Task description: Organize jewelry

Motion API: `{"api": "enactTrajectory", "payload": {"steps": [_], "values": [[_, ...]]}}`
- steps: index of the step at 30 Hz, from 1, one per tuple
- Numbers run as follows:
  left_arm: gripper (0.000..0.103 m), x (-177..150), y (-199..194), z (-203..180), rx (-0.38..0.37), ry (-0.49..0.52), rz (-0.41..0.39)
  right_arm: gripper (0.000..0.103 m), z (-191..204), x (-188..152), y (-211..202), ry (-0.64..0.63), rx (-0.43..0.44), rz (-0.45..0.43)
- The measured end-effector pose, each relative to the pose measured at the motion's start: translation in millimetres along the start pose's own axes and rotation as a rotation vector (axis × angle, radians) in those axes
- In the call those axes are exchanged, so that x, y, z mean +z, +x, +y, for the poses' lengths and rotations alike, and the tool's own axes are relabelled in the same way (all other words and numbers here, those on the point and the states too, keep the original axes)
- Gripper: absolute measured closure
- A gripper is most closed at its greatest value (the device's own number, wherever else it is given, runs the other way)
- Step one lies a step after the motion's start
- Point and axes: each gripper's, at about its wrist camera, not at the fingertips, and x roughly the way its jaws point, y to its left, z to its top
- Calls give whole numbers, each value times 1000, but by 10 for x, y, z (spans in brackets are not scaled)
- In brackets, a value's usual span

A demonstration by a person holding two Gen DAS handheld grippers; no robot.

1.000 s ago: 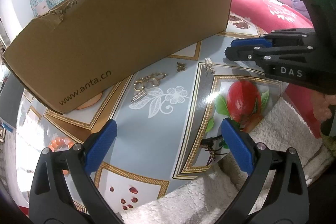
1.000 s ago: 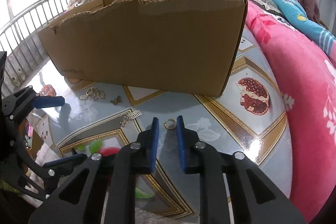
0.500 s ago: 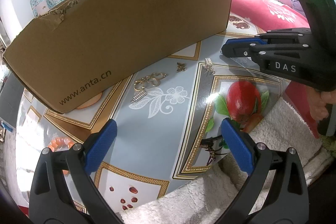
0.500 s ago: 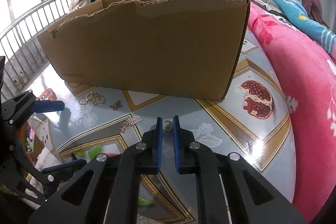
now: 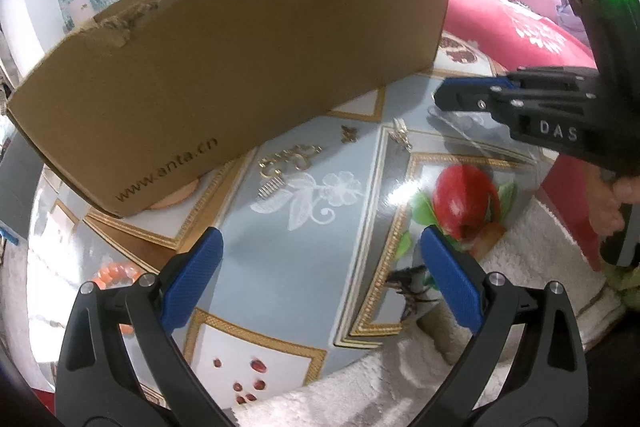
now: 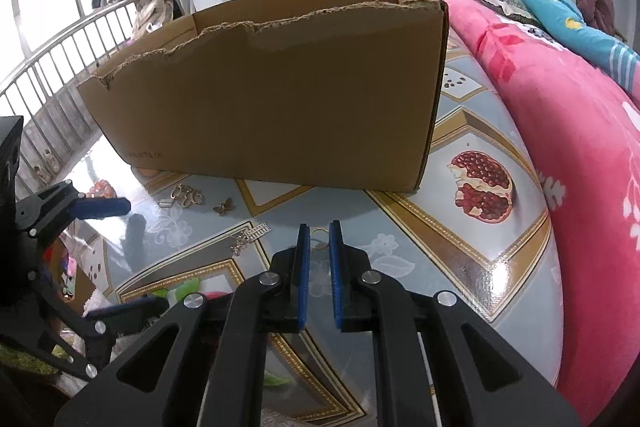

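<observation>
Small gold ring (image 6: 319, 238) flat on the desk (image 6: 420, 239); butterfly charm (image 6: 223, 206), silver bar earring (image 6: 251, 237), gold chain cluster (image 6: 185, 195) nearby.

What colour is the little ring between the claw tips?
Gold, a thin ring; the right wrist view shows it best.

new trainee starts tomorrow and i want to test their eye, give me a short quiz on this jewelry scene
1. True or false: the left gripper is holding a piece of jewelry.
2. What sits between the fingertips of the right gripper? A) butterfly charm B) gold ring C) orange bracelet
3. Which large thing stands on the table behind the loose jewelry?

Key
1. False: its jaws stand wide apart with nothing between them.
2. B: the jaws have just been closing and the ring is between the pads.
3. The cardboard box.
</observation>
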Motion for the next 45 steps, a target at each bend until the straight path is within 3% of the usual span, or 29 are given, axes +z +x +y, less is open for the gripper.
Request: {"api": "enactTrajectory", "payload": {"steps": [3, 7, 10, 16, 24, 28, 38, 45], "values": [[9, 46, -42, 53, 51, -2, -37, 93, -4, -5, 8, 9, 11, 2], [33, 105, -54, 201, 72, -55, -51, 93, -18, -12, 23, 19, 17, 4], [51, 145, 0, 307, 47, -94, -30, 93, -48, -9, 41, 34, 29, 6], [75, 201, 80, 288, 5, -57, -10, 93, -82, 3, 66, 41, 35, 8], [83, 249, 132, 304, -21, -60, 0, 93, -91, -11, 58, 50, 46, -1], [98, 266, 137, 276, -46, -48, 10, 93, -99, -14, 47, 56, 49, -8], [99, 195, 8, 277, -99, -80, -7, 93, -81, -34, -45, 55, 47, -34], [99, 196, -329, 347, -125, -114, -84, 93, -20, 10, -232, 42, 45, -79]]}}
